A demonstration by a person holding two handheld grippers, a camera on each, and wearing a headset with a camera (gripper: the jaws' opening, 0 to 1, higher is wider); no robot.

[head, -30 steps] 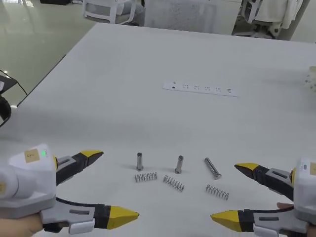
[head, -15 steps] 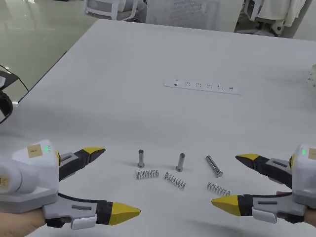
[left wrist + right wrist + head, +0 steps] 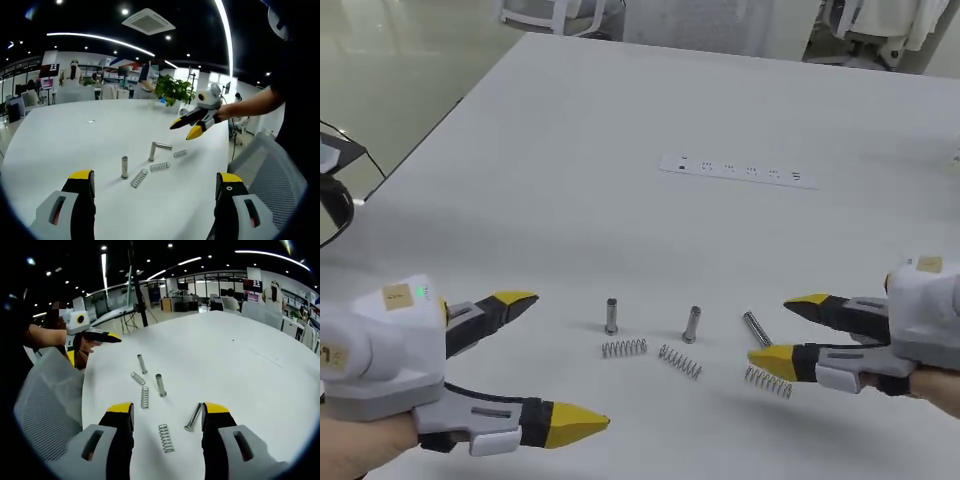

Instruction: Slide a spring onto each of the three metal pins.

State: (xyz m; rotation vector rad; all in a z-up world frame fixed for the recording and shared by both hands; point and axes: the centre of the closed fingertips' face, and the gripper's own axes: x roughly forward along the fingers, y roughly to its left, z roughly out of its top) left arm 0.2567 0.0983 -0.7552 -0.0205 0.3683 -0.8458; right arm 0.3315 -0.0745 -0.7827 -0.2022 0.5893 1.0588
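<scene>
The left gripper (image 3: 570,360) sits low at the near left of the desk (image 3: 620,200) and points right toward the parts. Its fingers (image 3: 565,425) are spread wide and hold nothing. The right gripper (image 3: 770,330) reaches in from the right, rolled so 1 yellow tip sits farther and 1 nearer. Its fingers are parted less widely and are also empty.

The left pin (image 3: 611,315) and middle pin (image 3: 692,324) stand upright. The right pin (image 3: 756,328) lies flat, close to the right gripper's tips.

The 3 springs lie loose on the desk just in front of the pins. They are the left spring (image 3: 623,347), the middle spring (image 3: 680,361) and the right spring (image 3: 767,381), which is just below the right gripper's nearer tip.
</scene>
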